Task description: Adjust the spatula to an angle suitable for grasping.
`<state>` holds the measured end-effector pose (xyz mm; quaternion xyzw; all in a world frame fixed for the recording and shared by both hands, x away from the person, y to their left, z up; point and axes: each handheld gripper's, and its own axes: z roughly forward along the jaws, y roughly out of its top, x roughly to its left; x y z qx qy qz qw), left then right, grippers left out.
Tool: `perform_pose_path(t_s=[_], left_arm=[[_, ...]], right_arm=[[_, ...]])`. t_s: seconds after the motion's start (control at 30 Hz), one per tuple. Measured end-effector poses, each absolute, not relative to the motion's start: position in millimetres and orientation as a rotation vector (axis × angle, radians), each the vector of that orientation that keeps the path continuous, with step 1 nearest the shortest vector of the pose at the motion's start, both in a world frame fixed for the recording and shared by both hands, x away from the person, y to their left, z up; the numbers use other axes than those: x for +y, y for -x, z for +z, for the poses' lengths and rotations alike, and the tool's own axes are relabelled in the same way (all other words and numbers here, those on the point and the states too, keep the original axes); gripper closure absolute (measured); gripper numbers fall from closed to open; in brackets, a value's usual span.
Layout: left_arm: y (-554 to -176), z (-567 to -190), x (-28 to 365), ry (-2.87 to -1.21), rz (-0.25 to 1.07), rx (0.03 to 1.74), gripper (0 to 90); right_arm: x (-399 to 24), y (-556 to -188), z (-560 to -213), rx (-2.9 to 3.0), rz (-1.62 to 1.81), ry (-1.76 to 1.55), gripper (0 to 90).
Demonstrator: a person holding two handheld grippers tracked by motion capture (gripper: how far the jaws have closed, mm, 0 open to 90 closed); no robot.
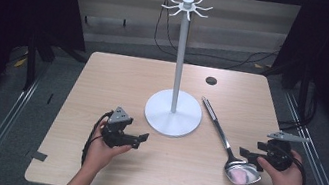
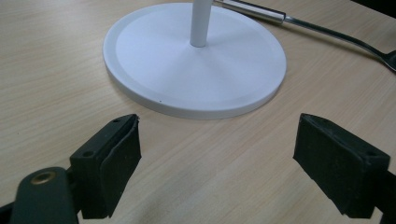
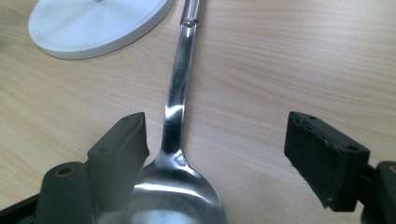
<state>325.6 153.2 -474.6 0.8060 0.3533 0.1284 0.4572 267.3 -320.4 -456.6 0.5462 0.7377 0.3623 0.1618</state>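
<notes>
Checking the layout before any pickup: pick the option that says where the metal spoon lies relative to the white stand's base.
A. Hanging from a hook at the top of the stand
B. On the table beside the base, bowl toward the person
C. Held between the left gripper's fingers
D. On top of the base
B: the spoon lies flat on the table to the right of the stand's base, its bowl at the near end by the right gripper.
</notes>
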Motion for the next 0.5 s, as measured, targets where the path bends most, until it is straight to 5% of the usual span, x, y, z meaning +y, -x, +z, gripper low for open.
perform_pose_path(t_s=[0.5], left_arm=[[-324,-477,151,-2.003,0.316,0.862,14.9]], right_arm=[[-298,-288,-455,2.201,0.951,-1.492,44.4]])
